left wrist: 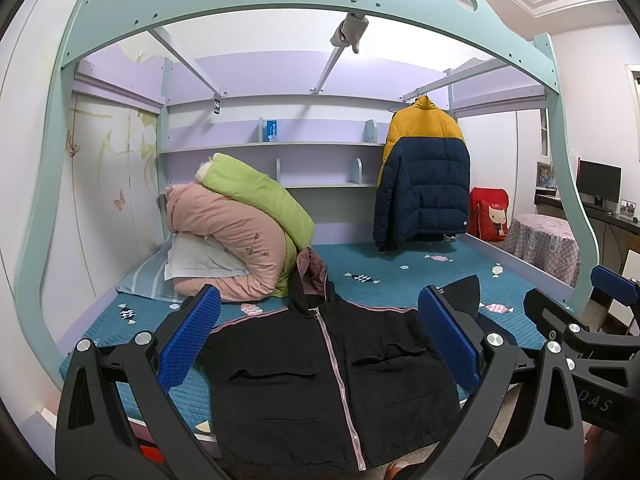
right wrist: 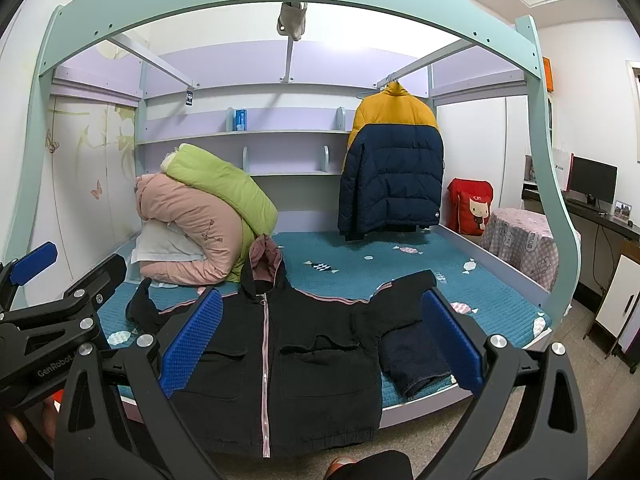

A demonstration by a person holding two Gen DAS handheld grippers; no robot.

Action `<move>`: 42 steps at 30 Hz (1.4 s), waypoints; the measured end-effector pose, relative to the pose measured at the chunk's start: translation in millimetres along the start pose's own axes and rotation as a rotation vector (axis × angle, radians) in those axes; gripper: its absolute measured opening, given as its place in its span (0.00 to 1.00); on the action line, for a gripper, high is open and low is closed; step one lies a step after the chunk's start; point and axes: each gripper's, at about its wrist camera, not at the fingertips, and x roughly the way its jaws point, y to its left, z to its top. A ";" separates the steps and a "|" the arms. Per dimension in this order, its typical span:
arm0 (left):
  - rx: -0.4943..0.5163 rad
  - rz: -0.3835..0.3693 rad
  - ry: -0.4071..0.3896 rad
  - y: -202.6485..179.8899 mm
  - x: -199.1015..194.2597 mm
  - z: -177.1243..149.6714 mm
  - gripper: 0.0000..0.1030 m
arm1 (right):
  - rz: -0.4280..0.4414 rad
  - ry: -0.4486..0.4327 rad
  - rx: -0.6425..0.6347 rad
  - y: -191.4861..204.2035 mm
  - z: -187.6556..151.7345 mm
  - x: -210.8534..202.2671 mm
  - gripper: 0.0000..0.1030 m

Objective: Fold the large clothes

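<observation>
A black hooded jacket (left wrist: 280, 400) with a pink zipper lies front up on the teal bed cover (left wrist: 400, 272). Its sleeves are spread and its hem hangs over the front edge. My left gripper (left wrist: 320, 340) is open in front of it, blue pads wide apart, holding nothing. The right wrist view shows the same jacket (right wrist: 320, 368), with my right gripper (right wrist: 322, 344) open and holding nothing too. Each gripper shows in the other's view: the right gripper (left wrist: 576, 294) at the right edge, the left gripper (right wrist: 80, 264) at the left edge.
A folded dark blue garment (right wrist: 416, 356) lies right of the jacket. Pink and green quilts (left wrist: 240, 232) and a white pillow are piled at the back left. A yellow and navy puffer jacket (left wrist: 424, 176) hangs from a rail. The teal bed frame (left wrist: 560, 160) arches overhead.
</observation>
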 end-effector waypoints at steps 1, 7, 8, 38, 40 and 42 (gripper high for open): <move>0.000 0.000 -0.001 -0.1 -0.1 -0.3 0.96 | 0.000 -0.001 0.001 -3.1 -0.6 0.0 0.93; -0.001 -0.001 0.000 0.2 -0.1 -0.3 0.96 | 0.001 -0.001 0.002 -3.7 -1.2 0.1 0.93; -0.001 -0.001 0.001 0.6 0.5 -0.1 0.96 | 0.001 -0.001 0.002 -3.3 -1.1 0.3 0.93; 0.000 0.000 -0.002 1.8 0.5 -0.5 0.96 | 0.006 0.003 0.011 -5.3 -3.4 3.9 0.93; 0.000 -0.001 0.000 1.4 0.1 -0.5 0.96 | 0.009 0.004 0.013 -4.9 -4.8 4.6 0.93; 0.000 -0.001 0.001 1.6 0.1 -0.8 0.96 | 0.008 0.005 0.012 -4.6 -5.0 4.8 0.93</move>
